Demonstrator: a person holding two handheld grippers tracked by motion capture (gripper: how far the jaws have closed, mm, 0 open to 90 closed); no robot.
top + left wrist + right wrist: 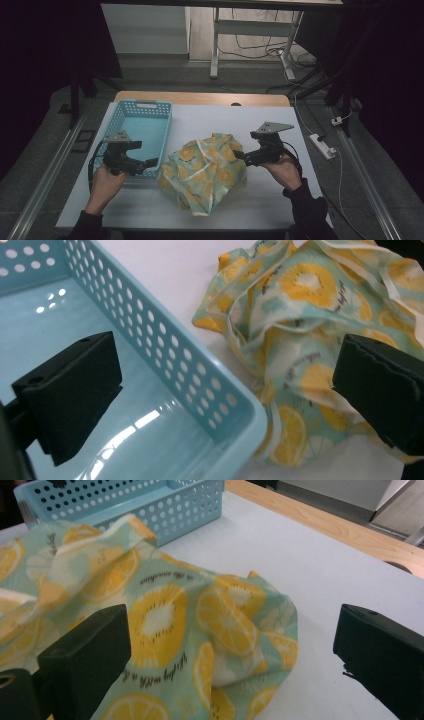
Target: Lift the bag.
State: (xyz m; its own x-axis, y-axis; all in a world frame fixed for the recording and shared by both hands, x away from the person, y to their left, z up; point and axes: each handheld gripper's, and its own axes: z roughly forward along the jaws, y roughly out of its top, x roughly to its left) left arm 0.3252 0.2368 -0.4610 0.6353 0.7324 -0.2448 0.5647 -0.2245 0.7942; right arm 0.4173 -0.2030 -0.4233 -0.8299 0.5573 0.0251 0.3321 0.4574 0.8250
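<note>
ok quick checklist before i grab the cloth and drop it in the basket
1. Left gripper open: ok, its jaws stand wide apart, straddling the basket's near corner wall.
2. Right gripper open: ok, jaws spread with the cloth's edge between them, not yet pinched.
3. Basket empty: ok, what shows of its floor in the left gripper view is bare.
4. Cloth free to lift: ok, it lies crumpled on the table, nothing on top.
5. Cloth apart from the basket: not ok, its left edge lies against the basket wall.
6. Anything under the cloth: cannot tell, its folds hide that.
</note>
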